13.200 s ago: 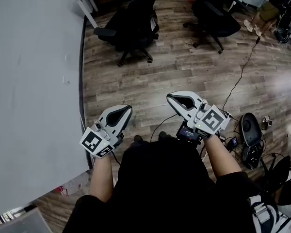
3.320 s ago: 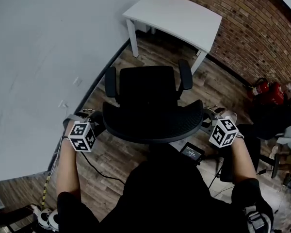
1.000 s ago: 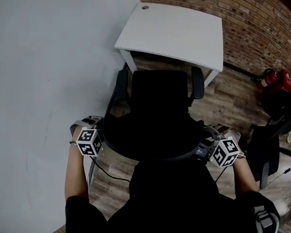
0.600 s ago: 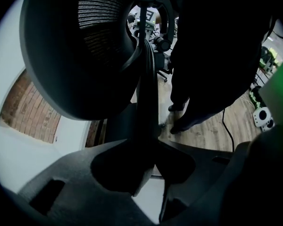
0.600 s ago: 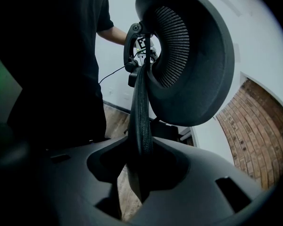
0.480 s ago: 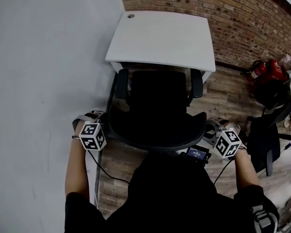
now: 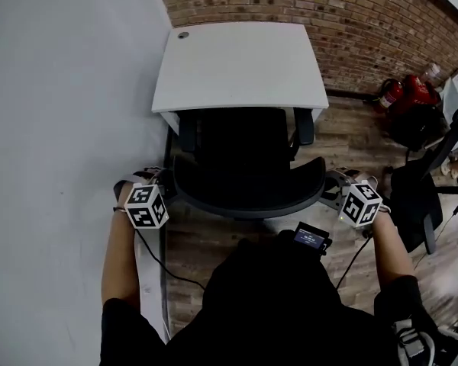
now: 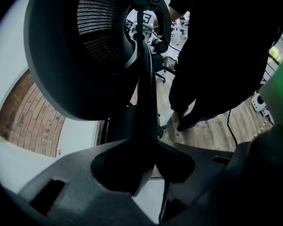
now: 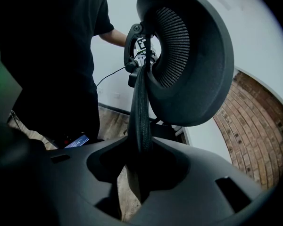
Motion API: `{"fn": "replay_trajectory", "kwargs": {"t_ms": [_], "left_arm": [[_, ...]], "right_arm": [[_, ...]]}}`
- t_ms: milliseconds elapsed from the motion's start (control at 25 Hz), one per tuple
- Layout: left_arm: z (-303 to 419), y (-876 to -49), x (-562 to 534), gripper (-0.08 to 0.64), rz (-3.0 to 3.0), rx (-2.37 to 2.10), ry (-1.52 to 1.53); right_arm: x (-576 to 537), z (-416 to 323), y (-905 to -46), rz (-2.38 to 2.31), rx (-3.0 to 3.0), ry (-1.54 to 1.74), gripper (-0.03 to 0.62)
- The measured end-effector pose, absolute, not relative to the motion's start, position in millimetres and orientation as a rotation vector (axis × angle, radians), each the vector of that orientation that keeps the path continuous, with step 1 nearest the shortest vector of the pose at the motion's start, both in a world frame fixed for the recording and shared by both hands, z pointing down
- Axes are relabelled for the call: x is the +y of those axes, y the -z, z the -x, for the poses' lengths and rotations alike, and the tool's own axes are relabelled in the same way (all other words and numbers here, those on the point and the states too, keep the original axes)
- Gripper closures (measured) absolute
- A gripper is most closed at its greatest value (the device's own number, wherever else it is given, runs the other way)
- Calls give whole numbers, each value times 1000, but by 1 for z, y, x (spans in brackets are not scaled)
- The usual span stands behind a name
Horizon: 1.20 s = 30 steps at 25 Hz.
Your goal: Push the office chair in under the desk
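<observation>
A black mesh office chair (image 7: 244,166) faces the white desk (image 7: 240,63), its seat front and armrests tucked just beneath the desk's near edge. My left gripper (image 7: 168,189) is shut on the left edge of the backrest, and my right gripper (image 7: 330,191) on the right edge. In the left gripper view the backrest rim (image 8: 144,79) runs straight down into the closed jaws of the left gripper (image 8: 148,159). The right gripper view shows the same: the mesh rim (image 9: 140,102) is pinched in the right gripper (image 9: 141,166).
A grey wall (image 7: 53,128) runs along the left and a brick wall (image 7: 366,21) stands behind the desk. Red fire extinguishers (image 7: 404,94) and another black chair (image 7: 424,197) are at the right. A cable (image 7: 156,258) trails on the wood floor.
The chair has rolled forward toward the desk with both grippers still on its backrest. Its seat front and armrests now reach under the desk's edge.
</observation>
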State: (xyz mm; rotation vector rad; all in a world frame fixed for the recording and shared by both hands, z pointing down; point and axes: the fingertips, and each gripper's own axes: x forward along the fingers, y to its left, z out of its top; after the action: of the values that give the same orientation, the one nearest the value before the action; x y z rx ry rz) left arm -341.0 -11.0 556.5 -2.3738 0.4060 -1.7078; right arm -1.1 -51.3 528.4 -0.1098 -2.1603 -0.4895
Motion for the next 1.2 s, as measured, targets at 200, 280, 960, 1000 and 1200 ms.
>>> {"fn": "replay_trajectory", "kwargs": {"t_ms": [200,280,960,1000,1200], "left_arm": [[351,-556,-28,417,2384,368,1702],[354,-554,-36,417,2386,361,1700],[381,-565,-149,416,2365,384,1767],[381,-565,-155,416,2367,380,1772],[388,-559,-187,415,2363,388,1782]], "right_arm": [[-62,11,-527,114,-2172,463,466],[-69,14,-527,108,-2175,460,466],[-178,41,-535,31,-2186,510,468],[-184,41,-534,29,-2186,510,468],[-217,47,-529,25,-2189,518,468]]}}
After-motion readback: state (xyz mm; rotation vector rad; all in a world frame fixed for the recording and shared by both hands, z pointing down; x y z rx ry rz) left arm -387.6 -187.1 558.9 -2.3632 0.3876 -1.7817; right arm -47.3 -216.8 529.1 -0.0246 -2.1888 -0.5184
